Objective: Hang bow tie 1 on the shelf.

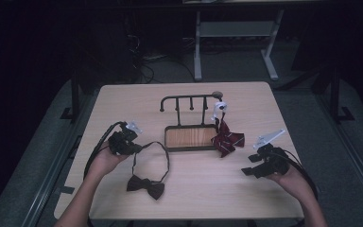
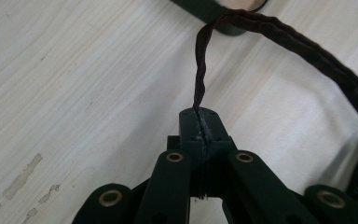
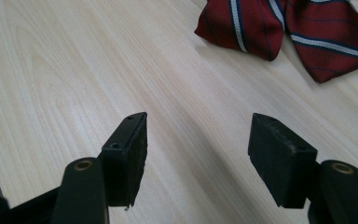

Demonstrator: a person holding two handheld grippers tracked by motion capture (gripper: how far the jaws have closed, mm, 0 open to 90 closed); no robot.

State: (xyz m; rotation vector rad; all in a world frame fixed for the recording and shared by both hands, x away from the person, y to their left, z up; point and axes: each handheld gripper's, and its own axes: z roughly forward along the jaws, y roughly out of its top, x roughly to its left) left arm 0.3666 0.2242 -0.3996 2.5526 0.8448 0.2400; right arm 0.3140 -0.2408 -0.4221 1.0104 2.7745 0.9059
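Dark bow tie (image 1: 145,186) lay on the pale wooden table (image 1: 203,194), toward the near edge and left of centre. Its knotted bow looked almost black in the high view, two puffed wings pinched at the middle. A thin neck strap (image 1: 165,158) of the same dark cloth rose from the bow in a loop, running back toward the stand and round to the left.

In the left gripper view the strap (image 2: 200,70) showed a dark wine-brown colour, twisted and stitched along its edge. The left gripper (image 1: 123,142), held in the person's left hand (image 1: 105,161), had its jaws pressed together on the end of that strap, the cloth pinched in the seam between them.

Behind the loop stood a dark metal stand (image 1: 189,124) with a wood-toned base tray and a row of pegs along its top rail. A red striped bow tie (image 1: 227,141), with white and navy stripes, hung from the stand's right end and rested against the table there.

The right gripper (image 1: 255,165), held in the right hand (image 1: 293,178), sat well apart from the dark tie, near the right edge. Its jaws stood wide apart with bare table between them, the striped tie (image 3: 284,32) lying just beyond.
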